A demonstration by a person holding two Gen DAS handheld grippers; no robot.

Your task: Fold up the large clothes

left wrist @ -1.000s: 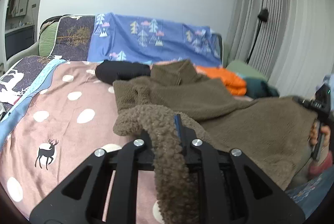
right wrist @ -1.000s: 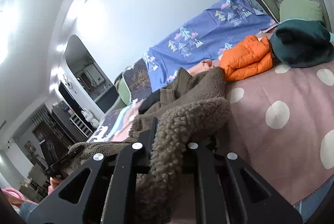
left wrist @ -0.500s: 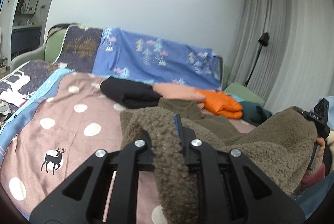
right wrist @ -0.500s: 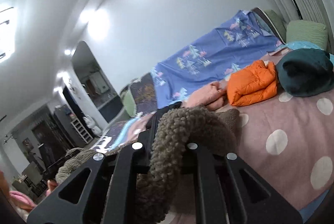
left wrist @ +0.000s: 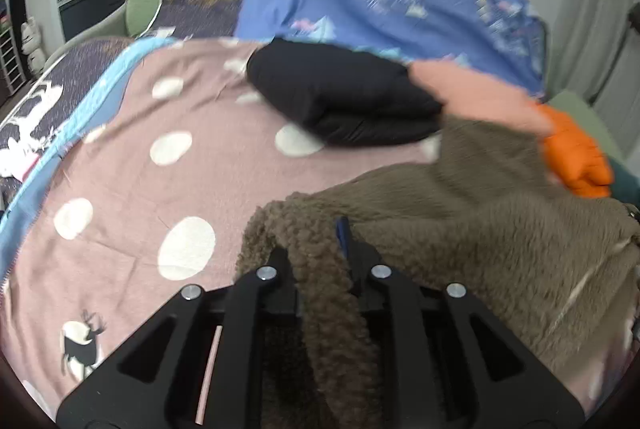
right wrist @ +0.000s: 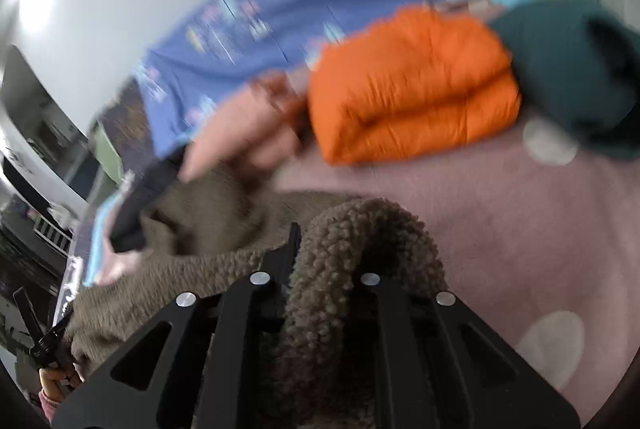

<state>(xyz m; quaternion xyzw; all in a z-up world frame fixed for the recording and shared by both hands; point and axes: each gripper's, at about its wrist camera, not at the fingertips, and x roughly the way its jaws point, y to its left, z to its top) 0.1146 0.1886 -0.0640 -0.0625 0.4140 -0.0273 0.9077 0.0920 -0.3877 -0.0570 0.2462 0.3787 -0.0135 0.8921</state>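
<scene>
A bed (left wrist: pixel 224 157) under a pink spotted blanket carries folded clothes at its far side; the brown fleece garment (left wrist: pixel 500 249) lies across the near part, mid-fold by my reading. Both the left gripper (left wrist: pixel 320 249) and the right gripper (right wrist: pixel 328 253) have their fingers nearly shut, pinching a fleece edge; next, I judge, lay the edges flat and let go.

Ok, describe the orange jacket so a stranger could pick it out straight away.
Start from the pink spotted bedspread and look toward its far end, below the blue sheet with little trees. The orange jacket lies there folded into a puffy bundle, between a peach garment and a dark green one. It alone is bright orange and quilted.
</scene>
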